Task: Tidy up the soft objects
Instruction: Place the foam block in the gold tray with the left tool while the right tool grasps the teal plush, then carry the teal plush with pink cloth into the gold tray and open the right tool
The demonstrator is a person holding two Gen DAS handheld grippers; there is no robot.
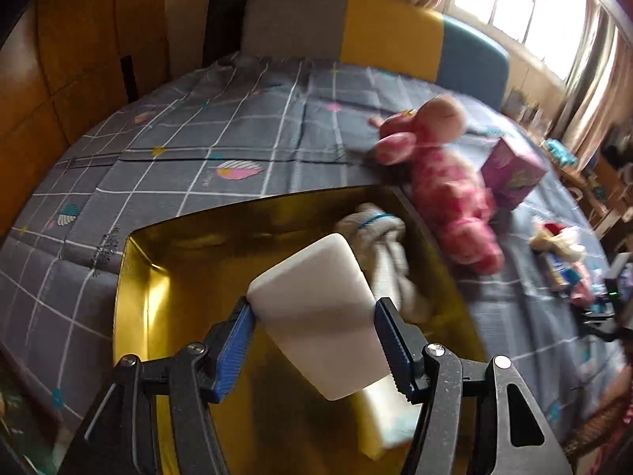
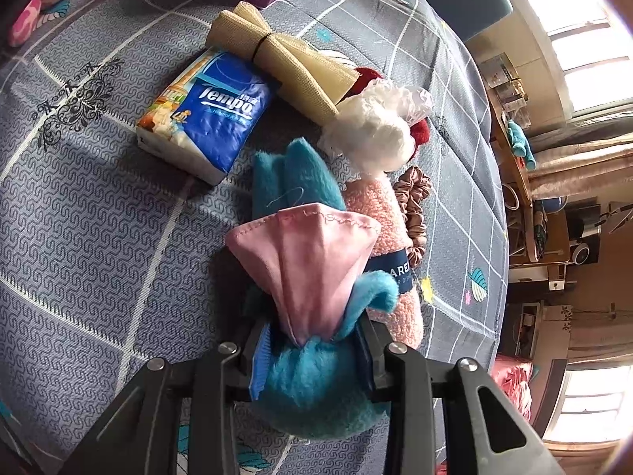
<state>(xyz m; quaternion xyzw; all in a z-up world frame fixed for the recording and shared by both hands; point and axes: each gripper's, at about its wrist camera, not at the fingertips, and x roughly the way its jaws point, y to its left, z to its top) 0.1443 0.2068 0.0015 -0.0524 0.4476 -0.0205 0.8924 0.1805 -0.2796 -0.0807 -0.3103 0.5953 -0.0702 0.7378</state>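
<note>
The left gripper (image 1: 316, 340) is clamping a white sponge (image 1: 316, 316) above the gold box (image 1: 138, 285) on the bed (image 1: 198, 138). The right gripper (image 2: 312, 352) is squeezing a blue plush toy (image 2: 312, 380) beside the tissue pack (image 2: 209, 114).

Tissue pack (image 2: 205, 113) reads "Tempo" — pink towel's band (image 2: 395, 273) shows "ARE".

Both grippers closed on soft things, both angled downward.

The left gripper (image 1: 316, 340) clamps a white foam block (image 1: 316, 312) between its blue pads; the right gripper (image 2: 312, 356) squeezes a teal plush toy (image 2: 312, 388).
</note>
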